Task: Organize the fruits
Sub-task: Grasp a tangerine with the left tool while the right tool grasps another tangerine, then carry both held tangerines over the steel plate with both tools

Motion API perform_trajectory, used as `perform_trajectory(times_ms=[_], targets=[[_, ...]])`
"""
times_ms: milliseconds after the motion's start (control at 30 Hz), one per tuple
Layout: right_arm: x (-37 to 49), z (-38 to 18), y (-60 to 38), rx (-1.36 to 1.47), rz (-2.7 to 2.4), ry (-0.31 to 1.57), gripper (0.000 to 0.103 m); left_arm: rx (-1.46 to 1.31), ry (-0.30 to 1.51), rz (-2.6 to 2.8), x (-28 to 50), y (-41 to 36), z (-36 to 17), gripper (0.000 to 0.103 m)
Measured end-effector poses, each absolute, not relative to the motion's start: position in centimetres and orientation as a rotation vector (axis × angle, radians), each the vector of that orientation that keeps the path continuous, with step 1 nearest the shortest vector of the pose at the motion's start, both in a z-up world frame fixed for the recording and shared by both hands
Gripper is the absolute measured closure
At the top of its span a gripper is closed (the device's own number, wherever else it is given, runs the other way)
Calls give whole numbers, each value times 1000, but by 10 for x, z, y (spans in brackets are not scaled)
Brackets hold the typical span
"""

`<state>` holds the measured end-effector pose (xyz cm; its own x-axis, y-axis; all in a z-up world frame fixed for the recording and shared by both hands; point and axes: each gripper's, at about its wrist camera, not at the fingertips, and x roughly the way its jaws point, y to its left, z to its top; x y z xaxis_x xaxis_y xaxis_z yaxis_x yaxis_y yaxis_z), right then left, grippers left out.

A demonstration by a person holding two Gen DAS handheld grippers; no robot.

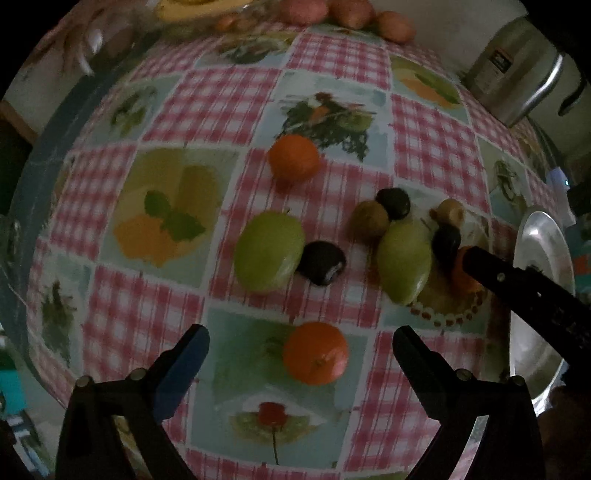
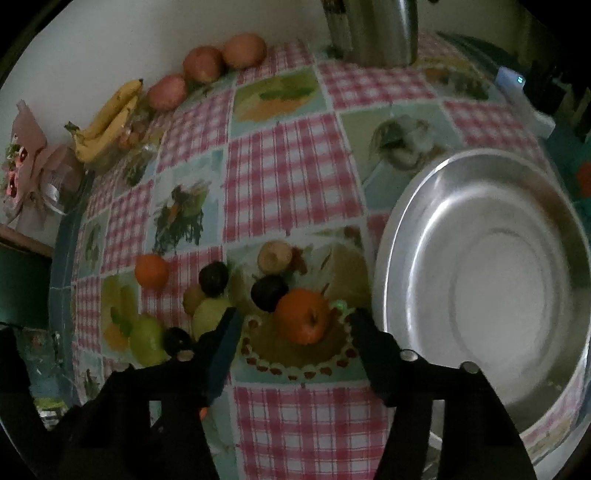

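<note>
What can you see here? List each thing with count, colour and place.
oranges: three, orange, spread centrally
green fruits: two, green, centre
dark fruits: three, near-black, beside the green ones
brown fruits: two, brownish, same cluster
bowl: one, steel, right side
bananas: one bunch, yellow, far-left edge
reddish fruits: three, red-orange, far edge
metal pot: one, silver, far edge
left gripper: one, black, open, facing an orange
right gripper: one, black, open, straddling an orange

Polished, reflective metal is shown by the bowl [image 2: 480,258]. A smooth, faintly glossy printed cloth [image 2: 288,177] covers the surface. Brushed metal forms the canister [image 1: 517,62]; glossy skin marks the green apple [image 1: 269,251].
</note>
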<state>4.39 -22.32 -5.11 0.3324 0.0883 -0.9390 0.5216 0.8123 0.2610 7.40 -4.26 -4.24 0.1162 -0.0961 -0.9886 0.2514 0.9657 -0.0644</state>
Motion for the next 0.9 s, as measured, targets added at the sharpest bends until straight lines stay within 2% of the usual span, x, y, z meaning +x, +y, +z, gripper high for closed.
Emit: perform_trajectory(times_ms=[67,167,233,367,467,600,667,700,900], targets=[[44,-53,-221,577,-313,1225,51,135,1443,-239,77,-39,-47,9],[45,-54,-220,574,-316,1211,51,150,1464,-228,75,-33,-58,12],[46,-55,-220,565,-324,1210,51,142,1485,-233,76,-32,-65,20],[47,-63,-220,577,-311,1224,55,150,1492,-244,71,-31,-78,29],[48,-66,-219,571,-318,1234,55,152,1502,-269,66,-39,-83,42],[48,-67,-219,585,-311,1229,60,144,1503,-292,65,-48,-86,61],[48,-66,-219,586,-314,1227,61,144,1504,-289,66,-50,-83,61],[47,-67,-219,588,-316,1226,65,140,1505,-288,66,-50,-84,61],[44,-66,-221,616,-322,1222,66,96,1496,-275,71,-44,-71,61]])
